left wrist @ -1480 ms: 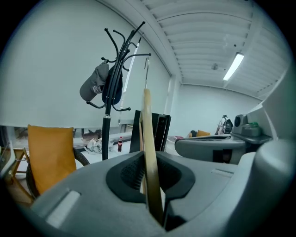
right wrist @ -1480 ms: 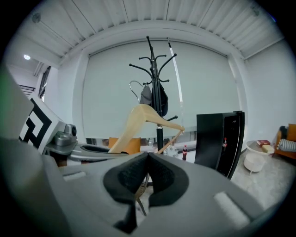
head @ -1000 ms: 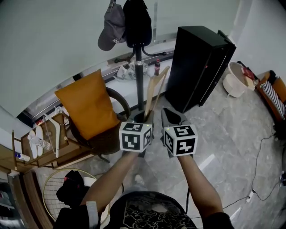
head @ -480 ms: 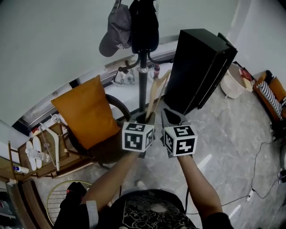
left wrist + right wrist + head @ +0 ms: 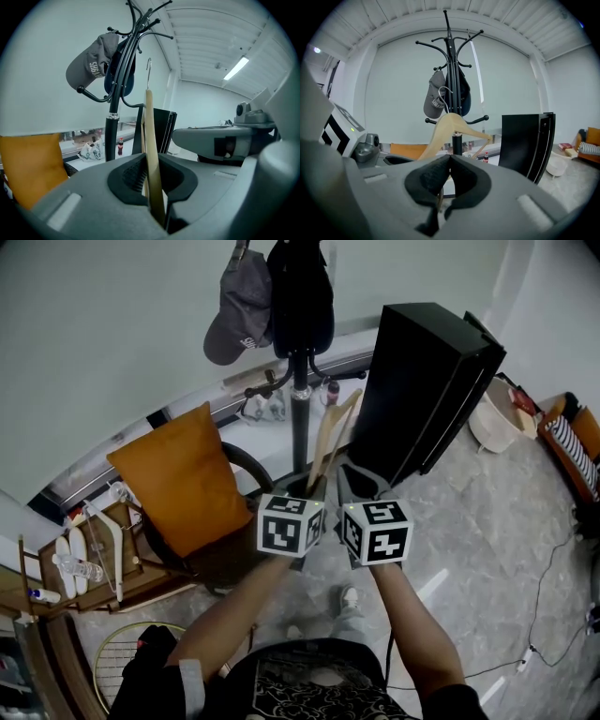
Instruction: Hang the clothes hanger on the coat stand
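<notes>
The clothes hanger (image 5: 150,140), a pale wooden one with a wire hook (image 5: 149,75), stands upright in the left gripper (image 5: 154,176), whose jaws are closed hard on the lower end of one wooden arm. It has not reached the coat stand (image 5: 300,418): the hook is up in open air, just right of the black pole and near to it, touching none of the curved arms. The right gripper (image 5: 449,164) rides just to the right of the left one with its pads pressed together; it seems to hold nothing, though a thin pale sliver low in the gap is too small to name. Compared with a second ago, the stand and the black cabinet (image 5: 422,390) on the right sit larger and lower in the head view, and a light shoe (image 5: 349,598) now shows on the floor under the forearms, so the person has stepped forward while the two grippers keep the same pose in front of the body. That reads as the approach nearly done. A grey cap (image 5: 239,306) and a dark item (image 5: 302,292) already fill the stand's upper left side, while a lower arm (image 5: 480,119) on the right looks free. The hanger probably needs raising next, then moving farther in so its hook drops over a bare arm. An orange cushion (image 5: 183,474) leans on a chair at the left, well clear.
</notes>
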Motion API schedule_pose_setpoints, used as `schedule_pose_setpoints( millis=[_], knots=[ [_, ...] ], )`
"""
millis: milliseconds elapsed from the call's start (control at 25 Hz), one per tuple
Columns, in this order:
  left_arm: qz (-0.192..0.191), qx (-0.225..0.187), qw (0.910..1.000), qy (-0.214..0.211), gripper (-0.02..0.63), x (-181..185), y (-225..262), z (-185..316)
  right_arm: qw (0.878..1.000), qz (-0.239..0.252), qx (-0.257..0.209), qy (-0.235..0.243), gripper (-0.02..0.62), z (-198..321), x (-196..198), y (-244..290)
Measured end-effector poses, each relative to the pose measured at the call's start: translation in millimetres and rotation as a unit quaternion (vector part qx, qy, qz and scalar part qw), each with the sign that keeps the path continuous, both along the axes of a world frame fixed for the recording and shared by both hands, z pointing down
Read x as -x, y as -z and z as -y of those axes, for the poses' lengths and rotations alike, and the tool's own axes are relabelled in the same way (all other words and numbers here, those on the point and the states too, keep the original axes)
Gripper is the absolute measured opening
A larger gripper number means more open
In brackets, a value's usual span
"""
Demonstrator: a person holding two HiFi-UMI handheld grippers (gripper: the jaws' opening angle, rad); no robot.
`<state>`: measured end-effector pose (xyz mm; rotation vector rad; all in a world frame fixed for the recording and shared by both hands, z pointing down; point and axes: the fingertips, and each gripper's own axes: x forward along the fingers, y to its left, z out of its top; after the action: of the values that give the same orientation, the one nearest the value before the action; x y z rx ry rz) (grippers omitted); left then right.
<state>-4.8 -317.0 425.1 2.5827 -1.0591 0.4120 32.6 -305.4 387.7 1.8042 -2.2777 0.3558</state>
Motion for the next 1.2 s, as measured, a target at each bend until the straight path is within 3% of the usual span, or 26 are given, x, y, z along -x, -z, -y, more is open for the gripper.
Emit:
schedule_pose_setpoints(
  millis=[520,1200],
  knots=[
    [0.007,0.002,0.9984,0.057,0.038,-37.7,-6.0,48.5,0.998,-0.001,0.000,0.065,0.000,55.6,-34.9,-1.2],
    [0.034,0.028,0.9948,0.092,0.038,-61.5,-33.7,87.8,0.995,0.015,0.004,0.103,0.000,104.0,-57.2,-12.2]
  ],
)
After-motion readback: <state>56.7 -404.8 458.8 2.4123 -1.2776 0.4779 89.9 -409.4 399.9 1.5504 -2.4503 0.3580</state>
